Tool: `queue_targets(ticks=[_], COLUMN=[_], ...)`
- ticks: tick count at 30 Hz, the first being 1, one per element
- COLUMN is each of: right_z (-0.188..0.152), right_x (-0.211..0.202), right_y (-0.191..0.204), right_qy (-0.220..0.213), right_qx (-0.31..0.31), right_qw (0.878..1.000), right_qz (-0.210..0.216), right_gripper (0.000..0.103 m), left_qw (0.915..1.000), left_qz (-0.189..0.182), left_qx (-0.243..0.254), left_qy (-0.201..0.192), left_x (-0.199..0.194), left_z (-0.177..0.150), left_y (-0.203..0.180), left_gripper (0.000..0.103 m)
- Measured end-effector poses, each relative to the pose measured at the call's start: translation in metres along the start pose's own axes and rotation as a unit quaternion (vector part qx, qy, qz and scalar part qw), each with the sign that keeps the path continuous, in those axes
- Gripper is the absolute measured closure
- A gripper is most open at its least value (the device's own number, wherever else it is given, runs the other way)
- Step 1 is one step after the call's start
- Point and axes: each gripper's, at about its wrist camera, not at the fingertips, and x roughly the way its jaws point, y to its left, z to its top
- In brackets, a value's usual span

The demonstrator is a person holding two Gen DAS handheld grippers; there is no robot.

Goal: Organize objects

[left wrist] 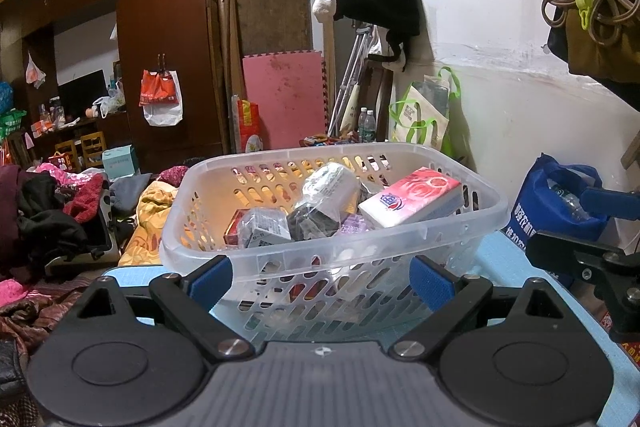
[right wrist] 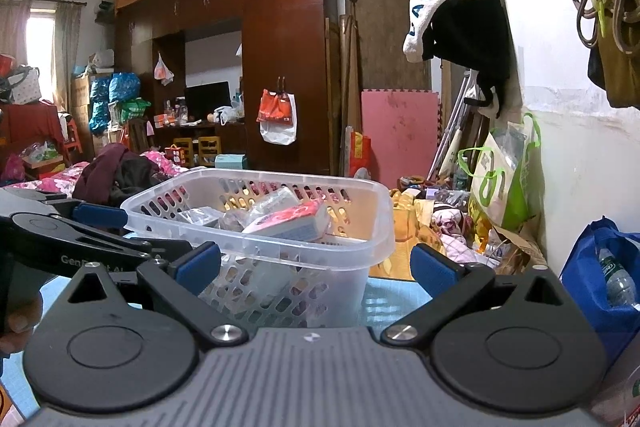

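Both our grippers, left gripper (left wrist: 322,279) and right gripper (right wrist: 316,263), hang empty with jaws spread just before the basket (left wrist: 460,247) on the blue table (left wrist: 508,263). Packets, including a tissue pack (left wrist: 412,197), already lie inside. We should keep low and steady, clear of the rim.

one clear plastic basket (left wrist: 400,227) sits on the blue mat (left wrist: 504,251). inside it: one red-and-white tissue pack (left wrist: 412,197), one small red box (left wrist: 234,227), and roughly three plastic-wrapped packets (left wrist: 264,229). two grippers, one blue bag (left wrist: 552,203).
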Motion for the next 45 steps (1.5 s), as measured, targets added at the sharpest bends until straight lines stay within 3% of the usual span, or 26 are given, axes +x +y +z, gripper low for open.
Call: queue_targets(ticks=[45], right_z=[-0.0019], right_x=[-0.0001], right_y=[0.0023], right_qy=[0.000], right_qx=[-0.004], right_qw=[1.000], right_qz=[0.000], right_gripper=[0.000], left_qw=[0.9999], left_qz=[0.005], left_qx=[0.009], left_qy=[0.003], left_x=[0.0065], left_z=[0.0005], left_y=[-0.0060], left_gripper=[0.006])
